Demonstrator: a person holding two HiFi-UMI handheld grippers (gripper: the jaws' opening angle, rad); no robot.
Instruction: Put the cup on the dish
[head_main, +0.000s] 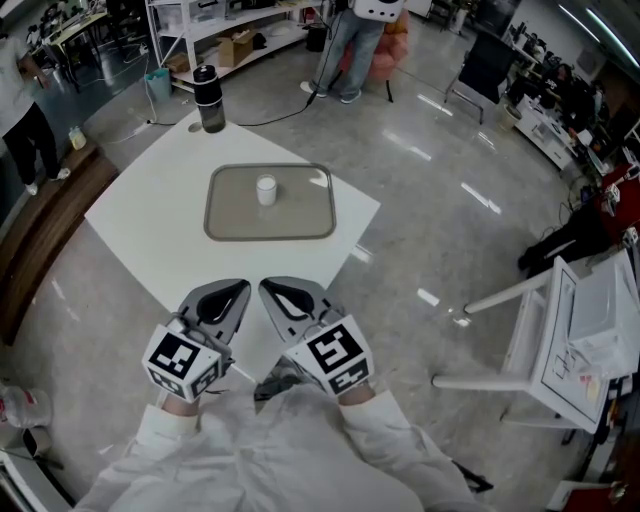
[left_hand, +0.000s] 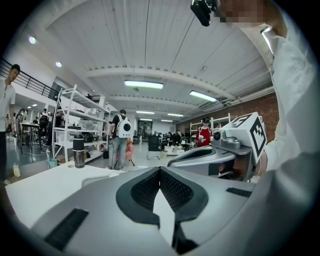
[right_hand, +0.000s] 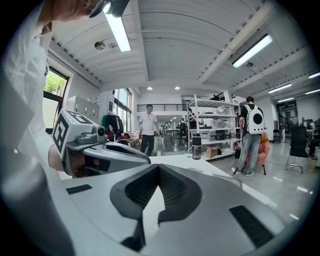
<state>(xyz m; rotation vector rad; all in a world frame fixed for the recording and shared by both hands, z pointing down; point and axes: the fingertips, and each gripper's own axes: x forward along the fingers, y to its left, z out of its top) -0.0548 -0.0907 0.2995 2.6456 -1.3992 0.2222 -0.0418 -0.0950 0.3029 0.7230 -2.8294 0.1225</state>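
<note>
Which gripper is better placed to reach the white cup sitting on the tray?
Right, marginally. Both the right gripper and left gripper sit shut at the table's near edge, but the right's tip lines up almost straight with the cup on the tray.

**Premises: open-plan robotics laboratory and workshop**

Large industrial hall. High white ceiling with strip lights (left_hand: 144, 84), an exposed brick wall (left_hand: 252, 107) and a polished grey floor (head_main: 440, 190). Open metal shelving (right_hand: 212, 125) holds boxes and gear. Benches (head_main: 565, 110) crowded with equipment line one side. A railed upper walkway (right_hand: 165, 106) overlooks the hall. A cable (head_main: 270, 118) lies loose across the floor. Several people stand about, one wearing a white backpack (right_hand: 256, 120). A white table (head_main: 140, 215) stands out on the open floor. The left gripper (head_main: 240, 288) and right gripper (head_main: 268, 286) are hand-held. Each bears a square-marker cube, which makes them research apparatus rather than domestic or retail fittings.
</note>
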